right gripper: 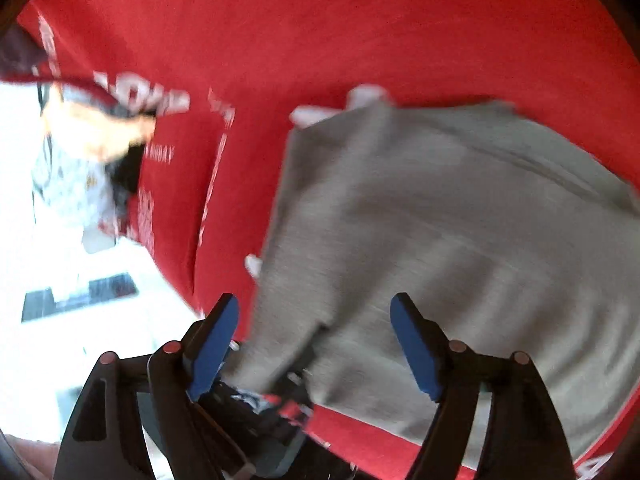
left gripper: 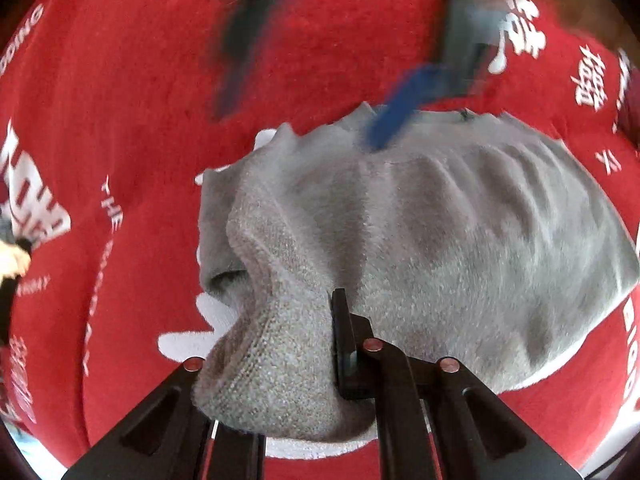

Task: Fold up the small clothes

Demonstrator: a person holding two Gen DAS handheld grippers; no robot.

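Observation:
A small grey knit garment (left gripper: 420,232) lies on a red cloth with white lettering (left gripper: 140,100). My left gripper (left gripper: 288,360) is shut on a bunched corner of the garment and lifts it off the cloth. My right gripper (right gripper: 316,344) is open with blue pads (right gripper: 416,348), hovering over the garment's near edge (right gripper: 440,240) and holding nothing. It also shows blurred in the left wrist view (left gripper: 404,108) above the garment's far edge. The left gripper shows dimly below the right one (right gripper: 260,408).
The red cloth (right gripper: 320,40) covers the whole work surface. Its edge drops off at the left of the right wrist view, where a bright floor (right gripper: 100,280) and a person's hand (right gripper: 100,132) show.

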